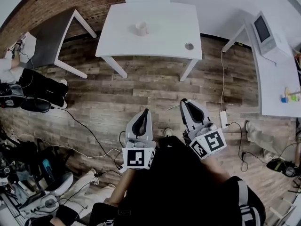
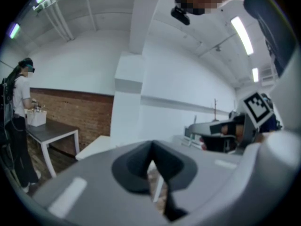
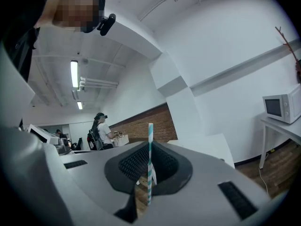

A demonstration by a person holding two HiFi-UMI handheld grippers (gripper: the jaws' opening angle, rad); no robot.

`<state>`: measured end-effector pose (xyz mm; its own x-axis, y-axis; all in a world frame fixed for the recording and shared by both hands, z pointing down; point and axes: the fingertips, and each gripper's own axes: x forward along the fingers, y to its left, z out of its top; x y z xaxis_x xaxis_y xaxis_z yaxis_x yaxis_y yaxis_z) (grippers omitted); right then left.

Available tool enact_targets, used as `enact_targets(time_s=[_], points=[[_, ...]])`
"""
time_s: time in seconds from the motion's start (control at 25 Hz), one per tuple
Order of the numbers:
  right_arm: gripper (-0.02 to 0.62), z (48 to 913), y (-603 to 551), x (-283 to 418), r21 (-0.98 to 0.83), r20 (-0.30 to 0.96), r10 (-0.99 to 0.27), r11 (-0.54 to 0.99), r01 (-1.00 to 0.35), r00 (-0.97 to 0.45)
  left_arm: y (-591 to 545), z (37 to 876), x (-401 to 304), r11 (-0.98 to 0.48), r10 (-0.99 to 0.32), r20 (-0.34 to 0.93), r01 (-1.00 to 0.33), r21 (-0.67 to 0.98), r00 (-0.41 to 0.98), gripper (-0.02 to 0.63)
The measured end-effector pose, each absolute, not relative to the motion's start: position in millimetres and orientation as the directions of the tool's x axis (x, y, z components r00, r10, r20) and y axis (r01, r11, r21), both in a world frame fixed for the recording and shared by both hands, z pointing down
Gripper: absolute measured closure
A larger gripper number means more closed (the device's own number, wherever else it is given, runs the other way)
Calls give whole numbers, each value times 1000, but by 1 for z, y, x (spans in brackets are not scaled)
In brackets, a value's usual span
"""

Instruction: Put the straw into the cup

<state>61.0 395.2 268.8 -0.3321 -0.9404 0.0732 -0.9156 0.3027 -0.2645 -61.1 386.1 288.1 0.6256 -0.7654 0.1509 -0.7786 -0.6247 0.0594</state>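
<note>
A small pale cup (image 1: 141,28) stands on the white table (image 1: 160,41) far ahead of me. A teal-and-white striped straw (image 3: 150,164) stands upright between the jaws of my right gripper (image 3: 149,150), which is shut on it. In the head view that right gripper (image 1: 184,102) is held low near my body, over the wooden floor and well short of the table. My left gripper (image 1: 146,112) hovers beside it at about the same height. Seen in its own view, the left gripper (image 2: 151,155) has its jaws together with nothing between them.
A small round object (image 1: 189,46) lies near the table's front right corner. A grey table (image 1: 51,41) stands at the left, with a person (image 2: 19,121) beside it. A microwave (image 1: 263,29) sits on a white counter at the right. Cables and a power strip (image 1: 223,119) lie on the floor.
</note>
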Motion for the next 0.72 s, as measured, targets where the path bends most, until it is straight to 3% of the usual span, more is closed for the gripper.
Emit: enact_targets(time_s=[0.4,0.72], points=[[578,269,374,92,-293,61,-926,341,-893,-373,369,290,-43,-571,-802,176,-819,59,571,601],[578,278,336,108,-292,60,-943,298,-909,-328,330,298,-24,-616,-772,161,-786,52,615,601]])
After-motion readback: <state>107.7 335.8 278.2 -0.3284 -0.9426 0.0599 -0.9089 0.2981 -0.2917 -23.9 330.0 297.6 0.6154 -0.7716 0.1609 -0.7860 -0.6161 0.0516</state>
